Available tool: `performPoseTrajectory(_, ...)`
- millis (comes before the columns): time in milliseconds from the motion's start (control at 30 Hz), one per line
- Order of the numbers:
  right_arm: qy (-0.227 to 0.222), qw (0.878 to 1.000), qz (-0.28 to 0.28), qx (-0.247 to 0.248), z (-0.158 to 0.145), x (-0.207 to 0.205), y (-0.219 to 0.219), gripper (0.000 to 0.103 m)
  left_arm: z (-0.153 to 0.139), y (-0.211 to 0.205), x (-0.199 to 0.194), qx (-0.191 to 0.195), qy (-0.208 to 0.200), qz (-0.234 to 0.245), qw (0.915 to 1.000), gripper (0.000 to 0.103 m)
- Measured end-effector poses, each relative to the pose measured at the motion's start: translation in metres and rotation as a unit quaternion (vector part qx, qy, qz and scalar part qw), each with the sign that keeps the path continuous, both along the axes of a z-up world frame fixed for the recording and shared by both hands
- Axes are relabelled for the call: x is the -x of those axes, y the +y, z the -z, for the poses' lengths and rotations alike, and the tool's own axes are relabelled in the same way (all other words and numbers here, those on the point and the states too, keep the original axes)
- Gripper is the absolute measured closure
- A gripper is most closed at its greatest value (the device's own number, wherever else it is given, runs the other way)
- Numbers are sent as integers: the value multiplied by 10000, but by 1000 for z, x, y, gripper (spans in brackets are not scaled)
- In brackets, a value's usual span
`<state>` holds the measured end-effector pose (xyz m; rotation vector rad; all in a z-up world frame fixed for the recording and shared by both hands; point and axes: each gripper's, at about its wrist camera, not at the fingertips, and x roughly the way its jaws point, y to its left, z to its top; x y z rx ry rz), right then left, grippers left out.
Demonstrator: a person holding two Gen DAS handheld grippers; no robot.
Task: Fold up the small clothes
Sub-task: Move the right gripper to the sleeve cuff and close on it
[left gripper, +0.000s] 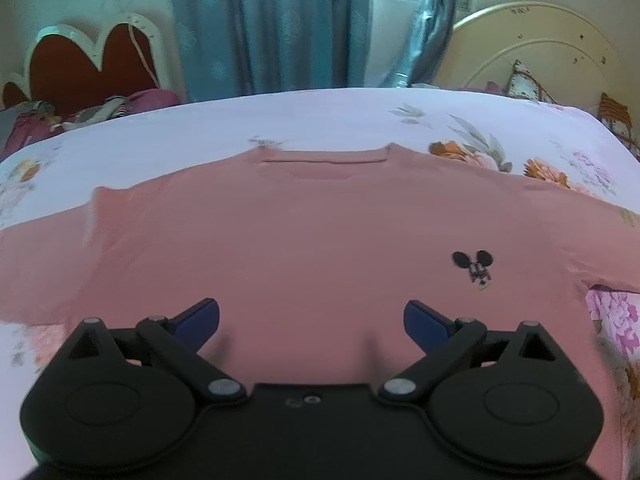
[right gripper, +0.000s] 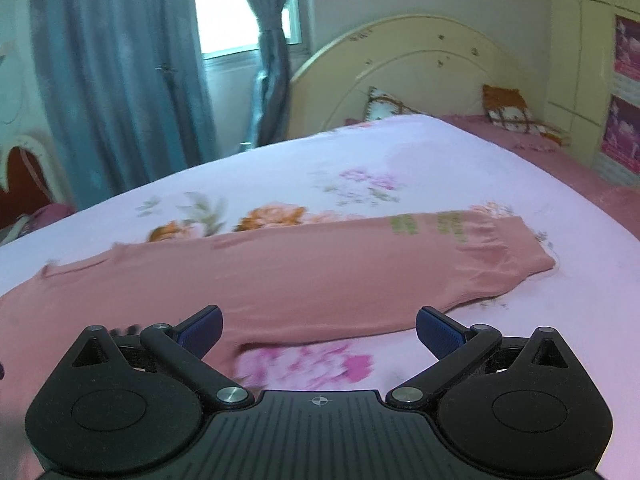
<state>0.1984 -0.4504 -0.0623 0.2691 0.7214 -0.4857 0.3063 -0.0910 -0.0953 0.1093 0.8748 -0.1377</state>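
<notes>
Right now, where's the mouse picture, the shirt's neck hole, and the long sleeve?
mouse [left gripper: 473,267], left wrist view, on its black ears and face.
collar [left gripper: 324,161], left wrist view, on the neckline band.
sleeve [right gripper: 500,252], right wrist view, near its cuff.

Pretty clearly a bedroom in somebody's home. A big bed [right gripper: 400,152] takes up most of both views, covered with a pale floral bedsheet [left gripper: 320,120] in orange and pink blooms. At the far right there's a rounded cream headboard [right gripper: 420,68] with a couple of patterned cushions [right gripper: 506,110] leaning against it. On the far left sits a second, heart-shaped headboard [left gripper: 92,56] in red with white trim, with rumpled bedding [left gripper: 100,110] below it. Blue-grey curtains [left gripper: 272,24] hang along the far wall, one tied back beside a bright window [right gripper: 232,4]. Pink posters [right gripper: 624,80] are stuck on the right wall.
</notes>
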Motion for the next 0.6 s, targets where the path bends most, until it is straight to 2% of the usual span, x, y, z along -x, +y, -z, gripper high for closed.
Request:
performPoseTrajectory(200,141,9995,282,50,21,-3,-42,1,10,-22,-13,-66,32,47,10000,5)
performPoseTrajectory(233,174,9992,345,56,26,-3,-49,7,11,-24,-14,-75,32,38,10000,5)
performPoseTrajectory(267,219,9989,413,29,30,-4,-55,18,12,-26,-15,-87,26,37,10000,5)
performPoseTrajectory(300,253,9984,508,-31,34,-4,-63,20,14,-27,-17,-108,32,41,9999,5)
performPoseTrajectory(600,423,9869,1527,-305,63,10,-140,20,23,-34,-27,-320,96,67,9994,7)
